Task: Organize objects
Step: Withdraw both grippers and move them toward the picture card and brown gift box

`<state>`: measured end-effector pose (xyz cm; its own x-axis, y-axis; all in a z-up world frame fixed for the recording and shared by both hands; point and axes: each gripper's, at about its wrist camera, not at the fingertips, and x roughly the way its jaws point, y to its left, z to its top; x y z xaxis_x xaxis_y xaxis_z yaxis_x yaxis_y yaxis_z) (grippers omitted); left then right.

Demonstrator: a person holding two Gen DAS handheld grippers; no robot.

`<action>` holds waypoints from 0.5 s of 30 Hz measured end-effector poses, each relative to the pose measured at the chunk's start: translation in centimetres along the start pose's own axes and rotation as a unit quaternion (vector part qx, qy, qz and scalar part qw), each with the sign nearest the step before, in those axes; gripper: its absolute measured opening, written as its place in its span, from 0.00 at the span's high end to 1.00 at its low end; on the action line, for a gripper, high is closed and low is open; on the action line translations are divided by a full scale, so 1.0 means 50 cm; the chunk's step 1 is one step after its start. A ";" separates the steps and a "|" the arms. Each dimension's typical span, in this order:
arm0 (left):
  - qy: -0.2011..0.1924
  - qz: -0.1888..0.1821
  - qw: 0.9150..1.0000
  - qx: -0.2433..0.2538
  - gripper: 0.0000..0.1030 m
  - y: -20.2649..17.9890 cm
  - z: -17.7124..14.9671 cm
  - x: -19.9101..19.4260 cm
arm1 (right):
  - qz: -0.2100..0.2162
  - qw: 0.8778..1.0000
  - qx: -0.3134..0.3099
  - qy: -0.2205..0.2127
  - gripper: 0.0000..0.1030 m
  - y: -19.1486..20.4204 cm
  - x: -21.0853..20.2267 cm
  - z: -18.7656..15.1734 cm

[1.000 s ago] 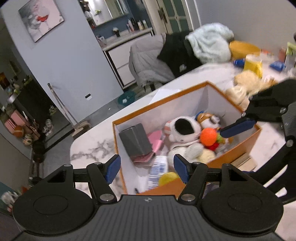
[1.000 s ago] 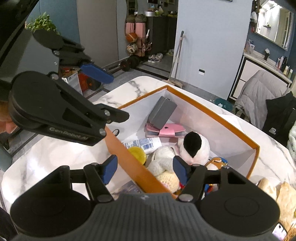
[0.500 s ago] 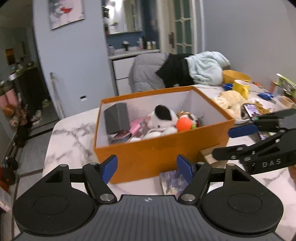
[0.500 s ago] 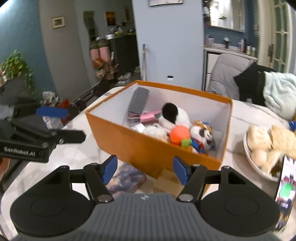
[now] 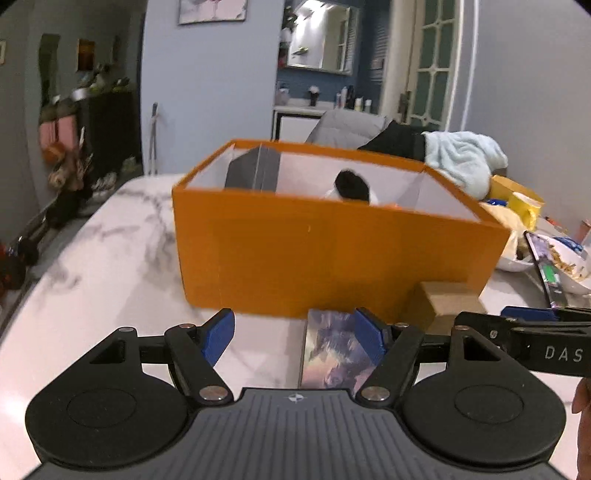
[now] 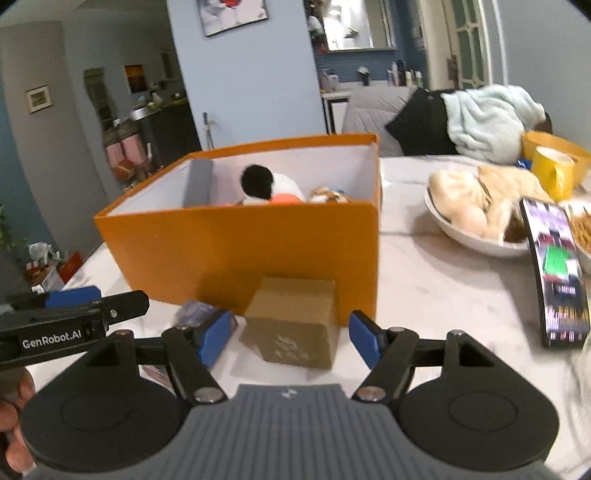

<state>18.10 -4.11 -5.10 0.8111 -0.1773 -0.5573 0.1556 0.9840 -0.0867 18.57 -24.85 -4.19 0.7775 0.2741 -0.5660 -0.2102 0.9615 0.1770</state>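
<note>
Blue wall point(image 5: 207, 92), mirror point(image 6: 354, 26), marble table point(image 6: 436, 288)

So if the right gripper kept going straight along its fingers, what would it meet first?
Most likely the small cardboard box, which sits centred ahead of the right gripper on the marble table. The jaws are opening, with nothing between them yet. Behind it stands the orange box. Depth is hard to judge.

The big orange box point(image 5: 332, 254) stands like a wall just ahead of both tongs. A small brown box point(image 6: 295, 321) blocks the right ones. Bare table point(image 5: 110, 280) lies open leftward.
</note>
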 end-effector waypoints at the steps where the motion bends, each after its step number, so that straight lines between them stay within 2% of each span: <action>1: 0.000 0.003 1.000 0.000 0.19 0.000 -0.008 0.000 | -0.006 1.000 0.000 0.003 0.29 0.000 0.003 -0.002; 5: 0.001 0.003 1.000 0.030 0.19 -0.013 -0.026 -0.001 | -0.016 1.000 0.002 0.010 0.25 -0.001 0.011 -0.010; 10: 0.029 -0.017 0.997 0.076 0.17 -0.051 -0.037 0.020 | -0.020 1.000 0.008 0.012 0.25 0.002 0.021 -0.011; 15: 0.051 -0.024 0.995 0.080 0.15 -0.064 -0.044 0.047 | -0.022 1.000 0.006 0.011 0.25 0.009 0.030 -0.008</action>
<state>18.25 -7.65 -7.95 0.7399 -0.2137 -0.6379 0.2878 0.9576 0.0131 19.40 -23.98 -5.28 0.7725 0.2328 -0.5908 -0.1691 0.9722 0.1619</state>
